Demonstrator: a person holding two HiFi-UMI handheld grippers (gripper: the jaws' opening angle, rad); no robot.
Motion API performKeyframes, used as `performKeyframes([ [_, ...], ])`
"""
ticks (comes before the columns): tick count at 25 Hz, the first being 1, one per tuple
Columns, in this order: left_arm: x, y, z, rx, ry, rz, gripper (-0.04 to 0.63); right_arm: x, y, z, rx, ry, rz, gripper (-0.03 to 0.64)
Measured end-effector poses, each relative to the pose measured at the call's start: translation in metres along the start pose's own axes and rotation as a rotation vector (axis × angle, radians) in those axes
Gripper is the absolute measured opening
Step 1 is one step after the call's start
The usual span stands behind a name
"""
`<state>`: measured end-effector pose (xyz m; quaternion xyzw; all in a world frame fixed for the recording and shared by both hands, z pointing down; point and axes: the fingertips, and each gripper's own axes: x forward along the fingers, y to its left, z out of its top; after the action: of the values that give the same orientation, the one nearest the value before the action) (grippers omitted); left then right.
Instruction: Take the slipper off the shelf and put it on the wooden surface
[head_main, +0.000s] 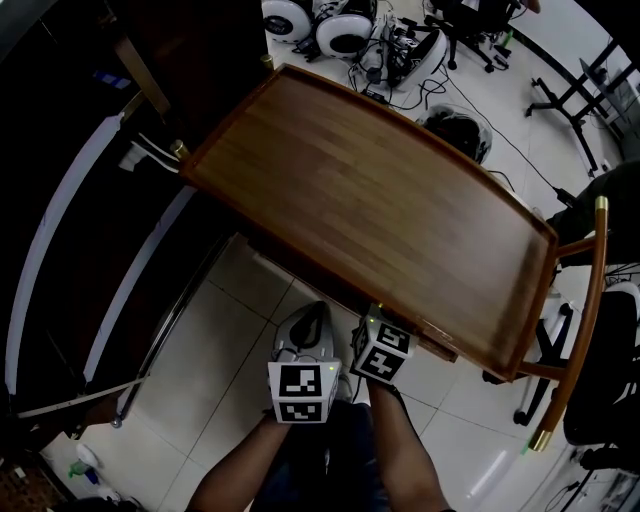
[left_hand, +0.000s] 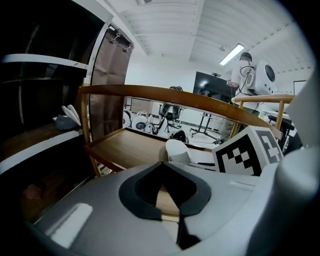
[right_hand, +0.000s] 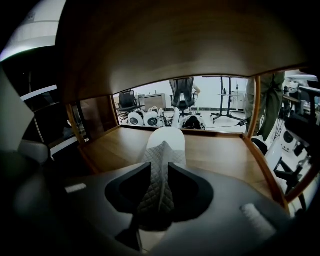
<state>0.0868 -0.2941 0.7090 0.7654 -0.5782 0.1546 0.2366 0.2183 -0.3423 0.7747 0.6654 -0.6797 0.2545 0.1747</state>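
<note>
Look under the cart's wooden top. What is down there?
A white slipper with a quilted upper lies on the lower wooden shelf, its upper between the right gripper's jaws. The jaws hide its near end, and the wood beneath it is covered.

The slipper (right_hand: 161, 159) is seen with a plain white sole and a grey upper quilted in small diamonds. The bench (head_main: 380, 200) is done in warm brown wood laid in narrow strips, edged by a darker reddish rim. Grey shells with black pads are worn by the left claw (left_hand: 161, 186) and the right claw (right_hand: 160, 187). Black-and-white square markers are printed on the left cube (head_main: 300, 392) and the right cube (head_main: 382, 352). The floor (head_main: 210, 350) is tiled off-white with thin dark grout lines
</note>
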Motion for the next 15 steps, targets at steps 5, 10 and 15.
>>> performKeyframes([
  [5, -0.015, -0.004, 0.004, 0.004, -0.003, 0.005, 0.006, -0.02, 0.001, -0.003, -0.03, 0.006, 0.011, 0.083],
  [10, -0.046, -0.006, 0.008, -0.002, 0.005, 0.023, 0.006, -0.051, 0.009, -0.005, -0.039, 0.02, 0.032, 0.081],
  [15, -0.086, -0.003, 0.019, -0.018, 0.001, 0.051, 0.006, -0.088, 0.026, 0.0, -0.079, 0.038, 0.066, 0.071],
])
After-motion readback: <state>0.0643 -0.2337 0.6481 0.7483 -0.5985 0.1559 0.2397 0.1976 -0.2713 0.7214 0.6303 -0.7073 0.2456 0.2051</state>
